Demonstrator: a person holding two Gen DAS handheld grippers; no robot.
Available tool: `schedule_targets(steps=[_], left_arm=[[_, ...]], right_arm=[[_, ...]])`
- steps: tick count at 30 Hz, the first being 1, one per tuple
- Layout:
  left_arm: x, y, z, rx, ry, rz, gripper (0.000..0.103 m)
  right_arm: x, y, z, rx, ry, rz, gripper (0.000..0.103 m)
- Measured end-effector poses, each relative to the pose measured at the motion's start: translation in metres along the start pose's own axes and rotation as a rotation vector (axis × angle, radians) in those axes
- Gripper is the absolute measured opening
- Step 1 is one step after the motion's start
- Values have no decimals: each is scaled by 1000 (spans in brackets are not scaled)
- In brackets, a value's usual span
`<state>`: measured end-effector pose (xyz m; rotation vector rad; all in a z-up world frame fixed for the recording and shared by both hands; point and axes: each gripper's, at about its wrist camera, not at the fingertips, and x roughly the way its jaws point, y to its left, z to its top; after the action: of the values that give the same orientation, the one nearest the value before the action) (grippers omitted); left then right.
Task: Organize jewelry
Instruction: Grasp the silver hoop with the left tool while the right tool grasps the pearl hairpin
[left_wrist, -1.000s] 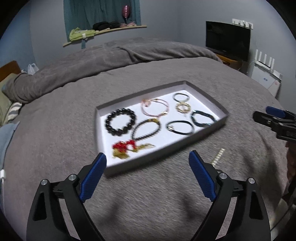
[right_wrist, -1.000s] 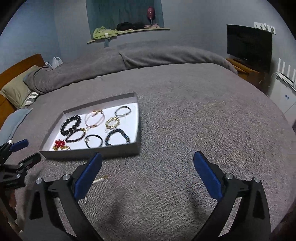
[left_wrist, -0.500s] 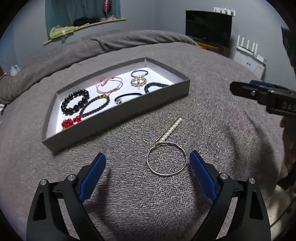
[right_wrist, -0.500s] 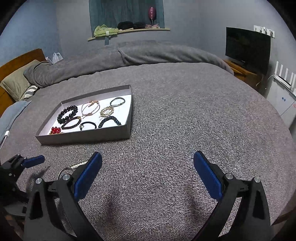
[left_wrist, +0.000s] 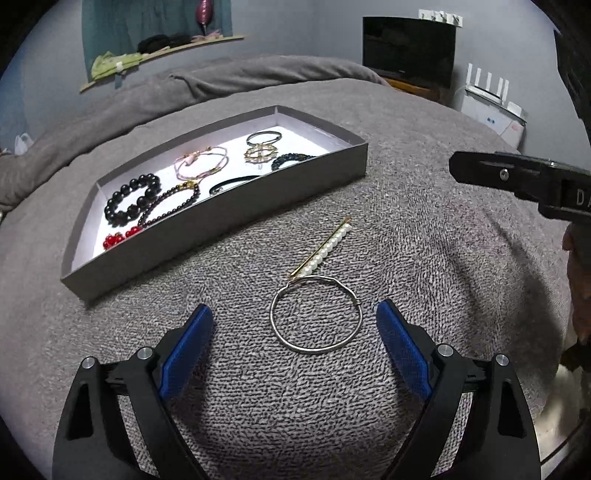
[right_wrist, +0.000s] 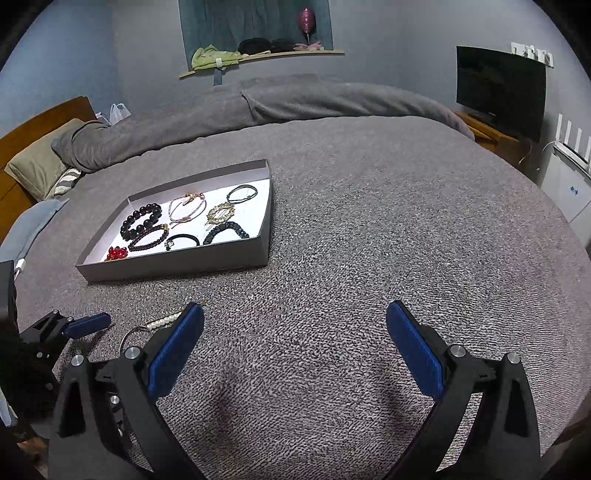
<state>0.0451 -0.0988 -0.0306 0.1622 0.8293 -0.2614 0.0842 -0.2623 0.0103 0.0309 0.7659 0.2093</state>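
Left gripper (left_wrist: 295, 328): gaping wide, gripping nothing.
Right gripper (right_wrist: 295, 332): spread wide, empty, idling over bare blanket.
Silver bangle (left_wrist: 316, 314): lying just ahead, between the left fingers.
Pearl hairpin (left_wrist: 325, 249): touching the bangle's far edge.
Tray (left_wrist: 221, 214): sitting beyond, ahead-left.
Handling: bangle is looking light, stiff, slippery; pinching its rim is likely working best.

Open blanket (left_wrist: 424, 236) surrounds the bangle (left_wrist: 316, 314); only the pearl hairpin (left_wrist: 325, 251) touches it, tray (left_wrist: 221, 218) well apart.

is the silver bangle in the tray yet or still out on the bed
Out. The silver bangle lies flat on the grey blanket, in front of the tray, between the open fingers of the left gripper, touching the pearl hair clip.
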Motion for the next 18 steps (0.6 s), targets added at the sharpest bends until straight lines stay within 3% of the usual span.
schedule_targets(steps=[1, 3, 7, 18], left_arm=[[1, 0, 0, 1, 2, -4, 88], [2, 0, 0, 0, 8, -26, 70], [-2, -2, -1, 25, 2, -42, 52], [-30, 36, 5, -22, -56, 32, 52]], right_arm=[[0, 1, 0, 0, 1, 2, 98], [0, 3, 0, -4, 0, 8, 98], [1, 10, -2, -20, 3, 18, 98], [18, 46, -11, -85, 29, 84, 98]])
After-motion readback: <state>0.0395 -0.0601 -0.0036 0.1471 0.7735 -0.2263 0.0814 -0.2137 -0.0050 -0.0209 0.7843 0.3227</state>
